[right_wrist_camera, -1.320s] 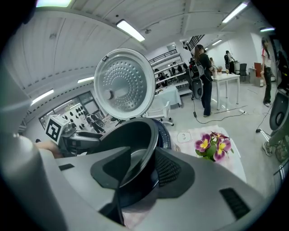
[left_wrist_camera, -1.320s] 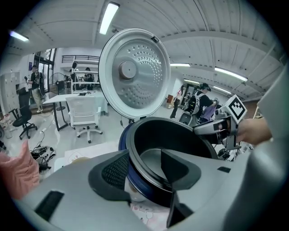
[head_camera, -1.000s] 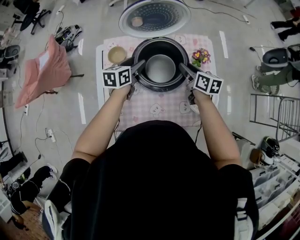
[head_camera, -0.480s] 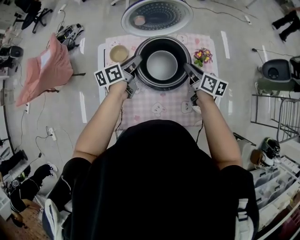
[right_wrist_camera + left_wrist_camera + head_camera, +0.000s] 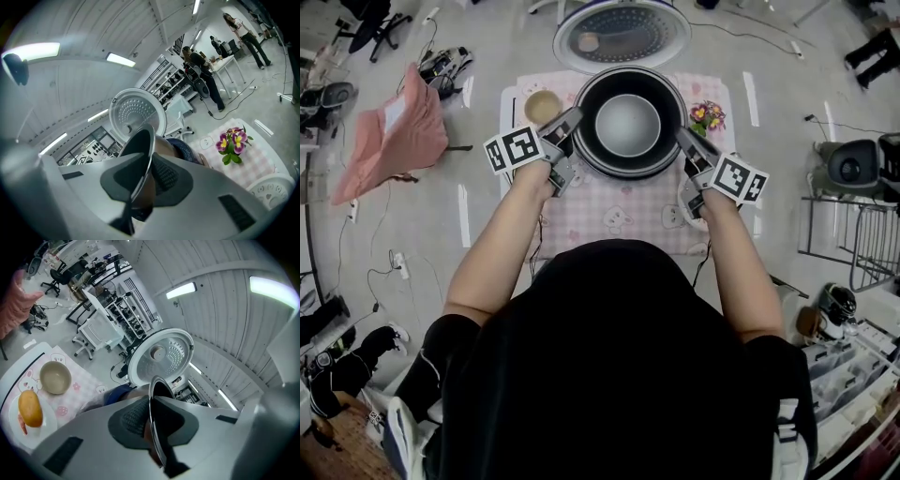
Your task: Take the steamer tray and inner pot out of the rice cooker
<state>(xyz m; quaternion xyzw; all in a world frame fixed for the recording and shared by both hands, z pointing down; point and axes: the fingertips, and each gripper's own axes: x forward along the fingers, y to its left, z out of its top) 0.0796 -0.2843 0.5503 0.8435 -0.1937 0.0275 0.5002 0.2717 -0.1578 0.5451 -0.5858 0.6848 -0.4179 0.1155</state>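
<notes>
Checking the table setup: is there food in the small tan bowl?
No, the bowl is empty; the bread roll lies on the plate beside it.

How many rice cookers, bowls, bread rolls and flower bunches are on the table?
Rice cooker: 1
Bowl: 1
Bread roll: 1
Flower bunch: 1
Total: 4

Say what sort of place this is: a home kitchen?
Probably not; it looks like a lab or workshop set up for recording. Loose cables trail over a bare floor, racks and office chairs stand around, and the cooker sits on a small clothed table.
</notes>
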